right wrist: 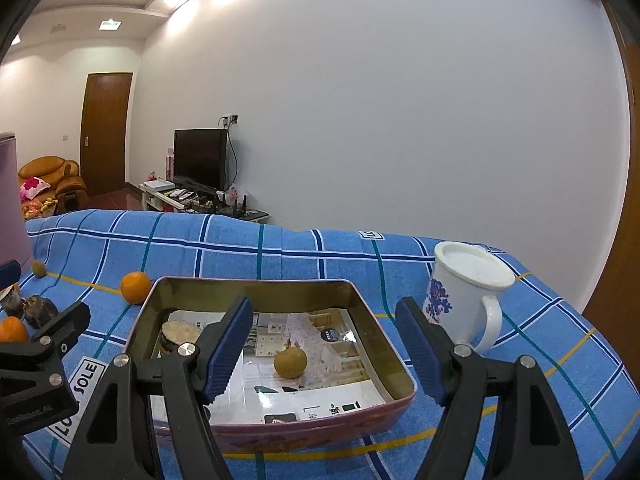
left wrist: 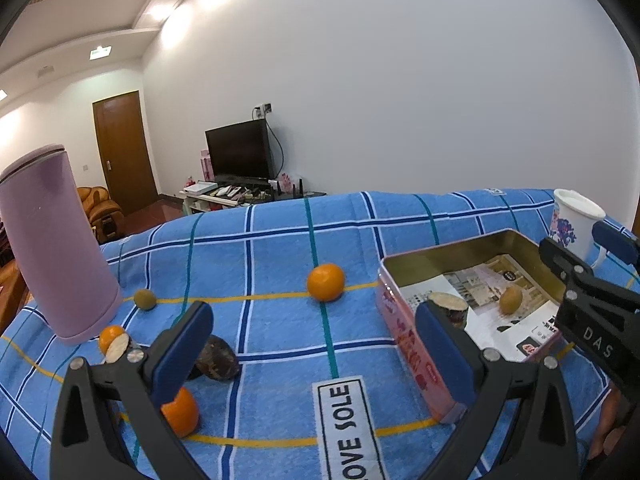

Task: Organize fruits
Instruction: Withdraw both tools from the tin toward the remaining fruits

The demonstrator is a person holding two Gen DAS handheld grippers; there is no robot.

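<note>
A pink tin (right wrist: 256, 292) lined with printed paper holds a small yellow-brown fruit (right wrist: 290, 362) and a cut dark-skinned half (right wrist: 180, 334). My right gripper (right wrist: 324, 354) hovers open above the tin's near side, nothing between its pads. My left gripper (left wrist: 316, 356) is open too, over the blue checked cloth left of the tin (left wrist: 408, 340). Loose on the cloth are a whole orange (left wrist: 326, 282), a small olive fruit (left wrist: 145, 299), a dark brown piece (left wrist: 218, 360), a cut piece with white flesh (left wrist: 116, 346) and an orange (left wrist: 182, 412) partly hidden behind my left finger.
A tall purple cylinder (left wrist: 56, 240) stands at the cloth's left end. A white mug (right wrist: 468, 292) with a blue flower pattern stands right of the tin. The right gripper's body (left wrist: 592, 292) shows at the edge of the left wrist view.
</note>
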